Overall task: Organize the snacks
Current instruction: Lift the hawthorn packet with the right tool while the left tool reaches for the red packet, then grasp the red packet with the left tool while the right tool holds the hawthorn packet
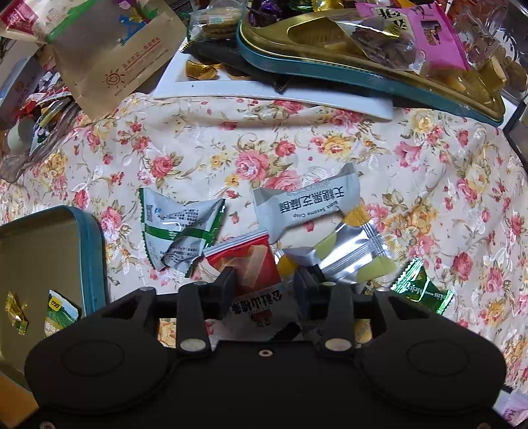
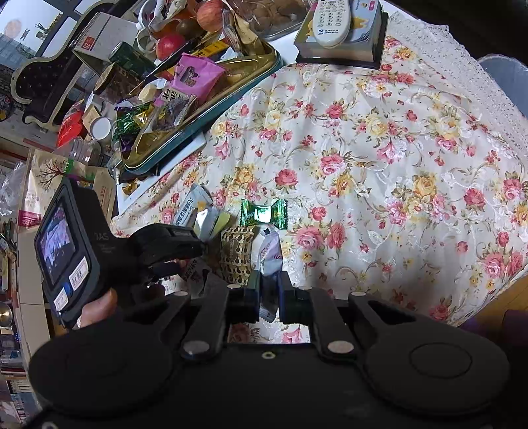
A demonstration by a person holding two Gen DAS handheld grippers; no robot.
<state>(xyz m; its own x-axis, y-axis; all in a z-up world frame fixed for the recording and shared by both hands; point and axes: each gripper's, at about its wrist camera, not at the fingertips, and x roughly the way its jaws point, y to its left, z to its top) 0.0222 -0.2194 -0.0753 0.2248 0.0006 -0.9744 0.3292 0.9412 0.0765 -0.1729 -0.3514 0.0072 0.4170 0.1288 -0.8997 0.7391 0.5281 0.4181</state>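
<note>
Several wrapped snacks lie on the floral tablecloth. In the left wrist view my left gripper (image 1: 264,280) stands open around a red snack packet (image 1: 249,267). Beside it lie a green-and-white packet (image 1: 180,231), a grey sesame crisp packet (image 1: 303,201), a silver-and-yellow packet (image 1: 343,257) and a green candy (image 1: 419,290). A teal tin (image 1: 89,257) at the left holds a few snacks. In the right wrist view my right gripper (image 2: 268,293) is shut on a white wrapped snack (image 2: 271,252). A gold-patterned packet (image 2: 236,254) and the green candy (image 2: 264,214) lie just ahead.
A gold-lined teal tray (image 1: 363,79) piled with snacks rests on a white board (image 1: 270,95) at the back. A brown paper bag (image 1: 112,52) stands at the back left. In the right wrist view a remote control (image 2: 331,19) lies on a book far back; the left gripper's handle (image 2: 76,250) is at the left.
</note>
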